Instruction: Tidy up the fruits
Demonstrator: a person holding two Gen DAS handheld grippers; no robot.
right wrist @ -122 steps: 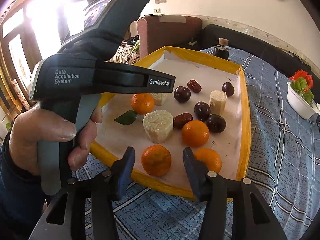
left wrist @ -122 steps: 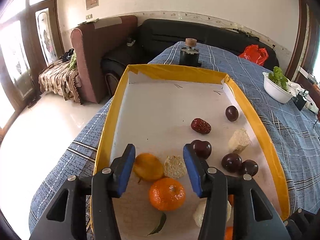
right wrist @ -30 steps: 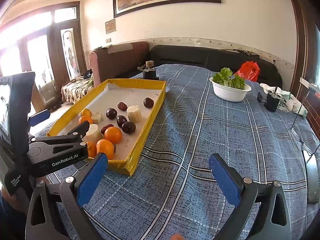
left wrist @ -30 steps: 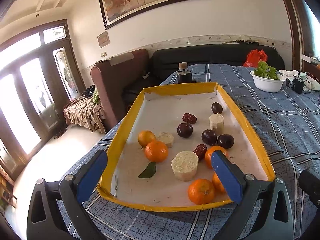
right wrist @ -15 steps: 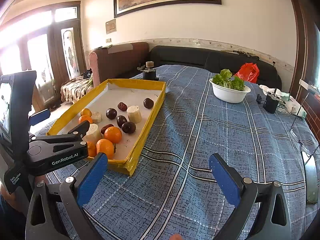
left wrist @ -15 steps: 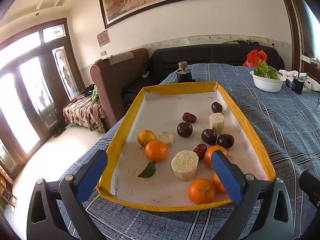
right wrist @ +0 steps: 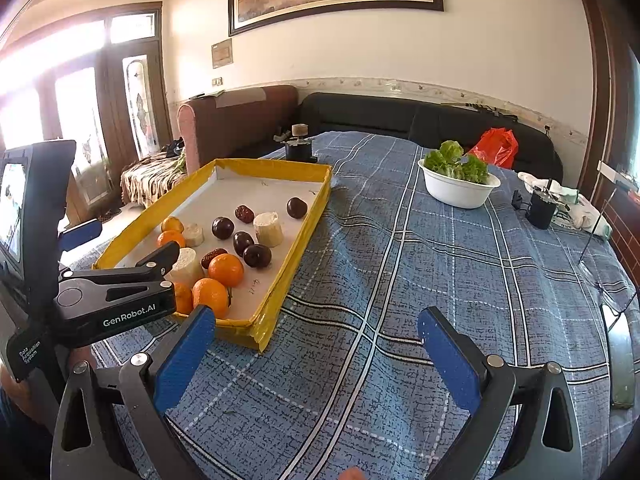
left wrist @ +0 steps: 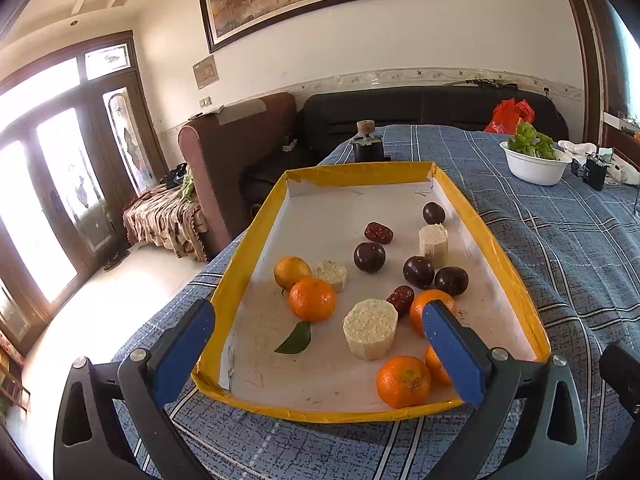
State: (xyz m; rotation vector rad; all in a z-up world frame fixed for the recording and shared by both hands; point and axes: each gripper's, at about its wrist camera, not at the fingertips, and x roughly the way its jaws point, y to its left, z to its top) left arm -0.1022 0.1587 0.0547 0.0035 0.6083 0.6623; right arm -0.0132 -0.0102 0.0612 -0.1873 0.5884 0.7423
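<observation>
Your two black handheld grippers, blue pads on every finger.

Your left gripper shows dark grey arms with triangular cut-outs, silver screw heads at the joints and flat blue rectangular pads. Your right gripper is built the same, its blue pads on black arms. In the right wrist view the left device's black body carries white "GenRobot.AI" lettering, a "Data Acquisition System" label and a small lit screen at the frame's left edge.
</observation>
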